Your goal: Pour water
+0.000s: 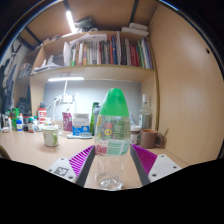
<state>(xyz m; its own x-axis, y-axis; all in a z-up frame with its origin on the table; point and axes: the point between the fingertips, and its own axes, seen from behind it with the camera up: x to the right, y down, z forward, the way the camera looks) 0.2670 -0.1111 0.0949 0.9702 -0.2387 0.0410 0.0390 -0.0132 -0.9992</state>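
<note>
Bottle (113,135), green-capped clear plastic, looks light and slippery; the tool (112,160) pinches its midsection above the counter (30,155).

One green-capped bottle (113,135), one mug (50,136)

Green-capped clear bottle (112,135) with a pale label between purple pads (144,159), on a light tan desk (25,152); far behind, a wooden shelf (95,69) of many-coloured books (112,51), beige wall (190,90) at right.
</note>
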